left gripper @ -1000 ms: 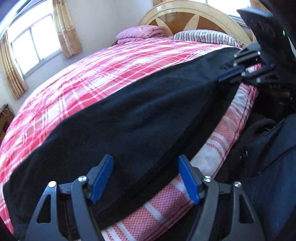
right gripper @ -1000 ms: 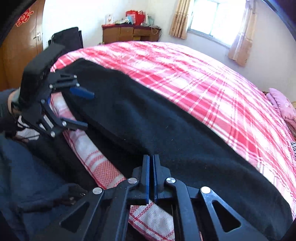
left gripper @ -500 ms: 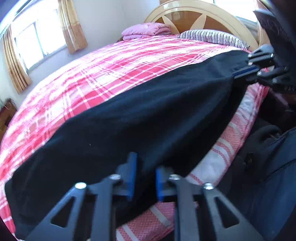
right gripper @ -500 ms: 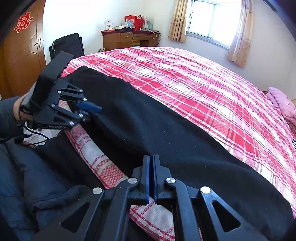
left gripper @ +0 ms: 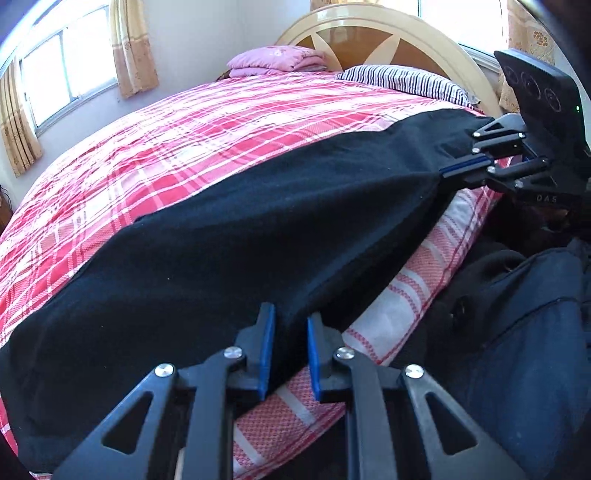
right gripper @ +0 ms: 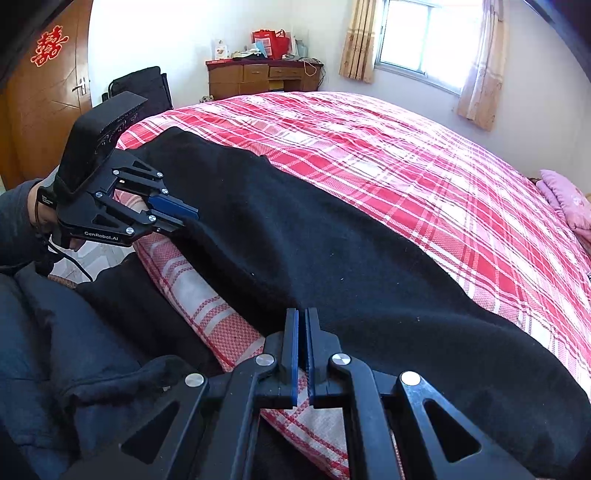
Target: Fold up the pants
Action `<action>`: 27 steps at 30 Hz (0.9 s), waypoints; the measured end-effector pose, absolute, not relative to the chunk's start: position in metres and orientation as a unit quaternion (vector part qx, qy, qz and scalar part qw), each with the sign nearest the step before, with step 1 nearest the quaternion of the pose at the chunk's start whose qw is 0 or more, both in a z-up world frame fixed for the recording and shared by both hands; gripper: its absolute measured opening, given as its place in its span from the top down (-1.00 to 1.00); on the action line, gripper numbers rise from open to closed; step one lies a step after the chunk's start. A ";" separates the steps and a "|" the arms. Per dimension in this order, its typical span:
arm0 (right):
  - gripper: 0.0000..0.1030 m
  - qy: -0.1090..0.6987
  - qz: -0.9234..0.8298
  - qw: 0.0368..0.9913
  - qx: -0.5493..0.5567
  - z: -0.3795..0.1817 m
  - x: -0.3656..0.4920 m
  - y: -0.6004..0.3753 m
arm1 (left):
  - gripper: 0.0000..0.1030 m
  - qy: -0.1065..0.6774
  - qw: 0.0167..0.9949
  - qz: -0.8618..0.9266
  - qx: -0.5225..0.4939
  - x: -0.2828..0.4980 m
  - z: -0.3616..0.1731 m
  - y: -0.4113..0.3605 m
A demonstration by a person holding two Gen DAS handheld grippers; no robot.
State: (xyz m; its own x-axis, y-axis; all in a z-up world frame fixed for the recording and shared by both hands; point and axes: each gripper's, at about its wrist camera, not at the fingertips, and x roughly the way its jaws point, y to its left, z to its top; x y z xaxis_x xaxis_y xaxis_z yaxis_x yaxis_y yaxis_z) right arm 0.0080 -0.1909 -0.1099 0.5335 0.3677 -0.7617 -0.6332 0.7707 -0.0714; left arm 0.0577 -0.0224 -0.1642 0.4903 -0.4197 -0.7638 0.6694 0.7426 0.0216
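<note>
The black pants (left gripper: pixel 240 236) lie stretched along the near edge of the bed (left gripper: pixel 155 147), over the red plaid cover. My left gripper (left gripper: pixel 290 332) is shut on the near hem of the pants, with black cloth pinched between its blue pads. My right gripper (right gripper: pixel 302 332) is shut on the near edge of the pants (right gripper: pixel 332 258) further along. Each gripper shows in the other's view: the right one (left gripper: pixel 448 170) at the far end of the cloth, the left one (right gripper: pixel 192 218) at the left, both gripping the lifted edge.
A striped pillow (left gripper: pixel 399 83) and folded pink bedding (left gripper: pixel 277 61) lie by the headboard (left gripper: pixel 369 29). A wooden dresser (right gripper: pixel 262 75), a black chair (right gripper: pixel 140 88) and a door (right gripper: pixel 48 96) stand beyond the bed's foot. My dark blue clothing (left gripper: pixel 535 332) is beside the mattress edge.
My left gripper closed from wide open onto the near edge of the pants. Both grippers have lifted the edge slightly. The right gripper stayed shut on the cloth.
</note>
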 end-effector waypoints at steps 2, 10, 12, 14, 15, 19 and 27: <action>0.94 0.384 0.290 0.860 -0.173 -0.111 0.008 -0.191 | 0.64 0.391 0.846 -0.328 0.156 0.054 -0.163 -0.020; 0.94 0.429 0.276 0.834 -0.209 -0.148 0.016 -0.185 | 0.64 0.418 0.824 -0.352 0.150 0.055 -0.178 -0.022; 0.93 0.429 0.279 0.833 -0.210 -0.150 0.017 -0.185 | 0.64 0.418 0.821 -0.358 0.153 0.053 -0.177 -0.023; 0.91 0.434 0.283 0.833 -0.195 -0.148 0.020 -0.188 | 0.64 0.417 0.818 -0.361 0.160 0.052 -0.175 -0.024; 0.90 0.437 0.284 0.832 -0.189 -0.146 0.021 -0.190 | 0.64 0.415 0.819 -0.362 0.163 0.051 -0.173 -0.024; -0.12 0.431 0.262 0.845 -0.176 -0.136 0.022 -0.204 | 0.64 0.385 0.816 -0.390 0.184 0.036 -0.153 -0.026; -0.14 0.400 0.137 0.902 -0.084 -0.087 0.016 -0.311 | 0.20 0.363 0.824 -0.409 0.153 0.051 -0.128 -0.045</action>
